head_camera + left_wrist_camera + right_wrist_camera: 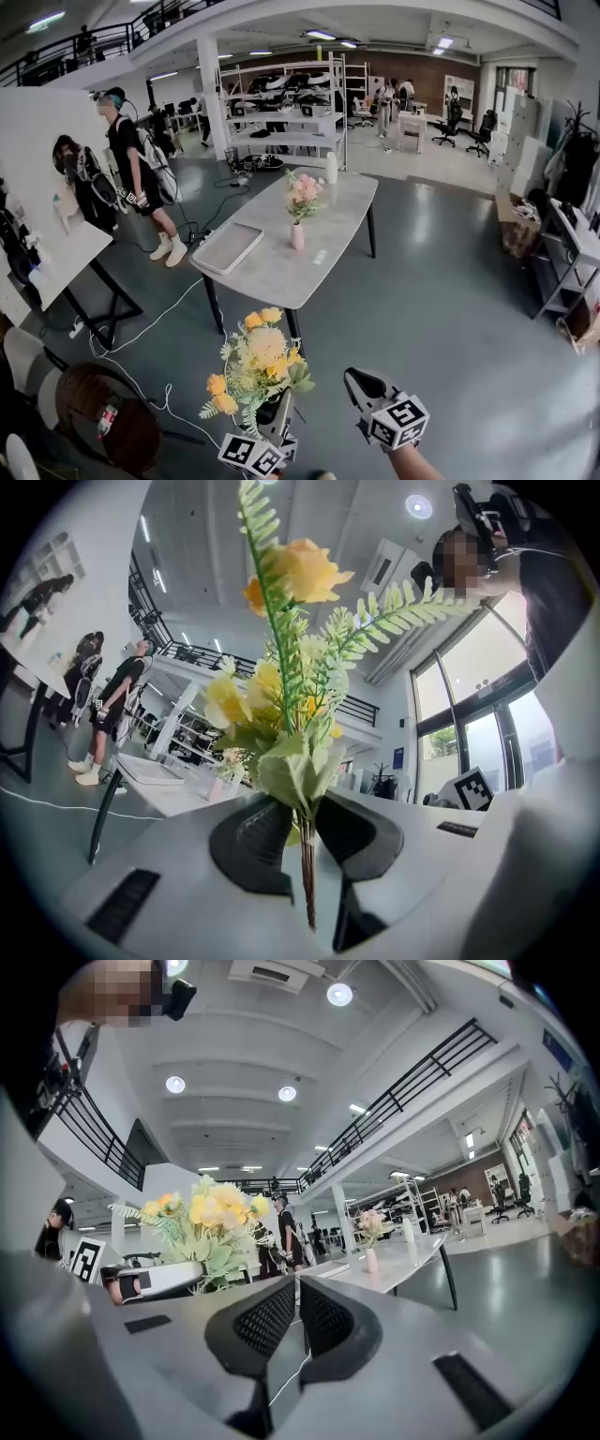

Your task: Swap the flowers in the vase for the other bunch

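Note:
A bunch of yellow flowers (pixel 255 366) with green fern leaves stands upright at the bottom of the head view, its stems clamped in my left gripper (pixel 277 422). In the left gripper view the stems (pixel 306 874) run between the two dark pads (pixel 253 841). My right gripper (pixel 361 389) is beside it on the right, shut and holding nothing; its pads (pixel 323 1316) meet tip to tip. Ahead, on a grey table (pixel 323 258), a small pink vase (pixel 297 235) holds pink flowers (pixel 304 192). From the right gripper view the yellow bunch (pixel 208 1218) is at left and the vase (pixel 371 1259) is far off.
A white tray (pixel 228 247) lies on the table's left part and a white bottle (pixel 331 167) at its far end. A person (pixel 136 173) stands to the left by a white board (pixel 52 202). Cables (pixel 141 328) trail on the floor; a wicker chair (pixel 98 412) is at bottom left.

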Tool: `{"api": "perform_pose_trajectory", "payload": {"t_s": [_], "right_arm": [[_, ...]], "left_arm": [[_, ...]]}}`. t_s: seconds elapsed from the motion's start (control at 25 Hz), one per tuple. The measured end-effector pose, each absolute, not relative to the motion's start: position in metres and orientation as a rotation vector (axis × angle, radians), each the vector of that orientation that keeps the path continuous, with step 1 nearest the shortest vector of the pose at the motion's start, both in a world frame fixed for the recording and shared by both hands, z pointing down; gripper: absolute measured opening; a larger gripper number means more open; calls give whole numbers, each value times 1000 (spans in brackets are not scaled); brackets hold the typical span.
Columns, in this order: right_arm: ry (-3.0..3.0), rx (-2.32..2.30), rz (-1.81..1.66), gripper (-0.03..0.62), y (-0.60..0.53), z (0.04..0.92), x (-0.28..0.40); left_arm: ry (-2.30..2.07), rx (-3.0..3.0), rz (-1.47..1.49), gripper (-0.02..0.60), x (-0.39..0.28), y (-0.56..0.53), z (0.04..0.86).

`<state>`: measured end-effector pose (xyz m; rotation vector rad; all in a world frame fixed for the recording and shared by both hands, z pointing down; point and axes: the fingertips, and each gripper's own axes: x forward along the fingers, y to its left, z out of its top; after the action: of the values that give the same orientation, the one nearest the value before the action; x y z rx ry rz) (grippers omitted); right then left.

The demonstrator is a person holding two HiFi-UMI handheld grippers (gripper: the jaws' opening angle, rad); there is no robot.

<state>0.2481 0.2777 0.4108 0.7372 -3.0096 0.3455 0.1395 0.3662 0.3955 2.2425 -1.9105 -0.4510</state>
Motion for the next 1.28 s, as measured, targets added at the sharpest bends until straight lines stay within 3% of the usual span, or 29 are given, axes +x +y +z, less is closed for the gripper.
{"api": "perform_pose_trajectory", "payload": {"t_s": [0.64,1.28], "right_arm": [[-2974,682,356,29,245,417,168],[-2924,711,415,29,127,440,78]], "left_arm": [[-1905,2240,-536,81,87,345,391],[-1870,2230,-504,81,-5,220,397]]}}
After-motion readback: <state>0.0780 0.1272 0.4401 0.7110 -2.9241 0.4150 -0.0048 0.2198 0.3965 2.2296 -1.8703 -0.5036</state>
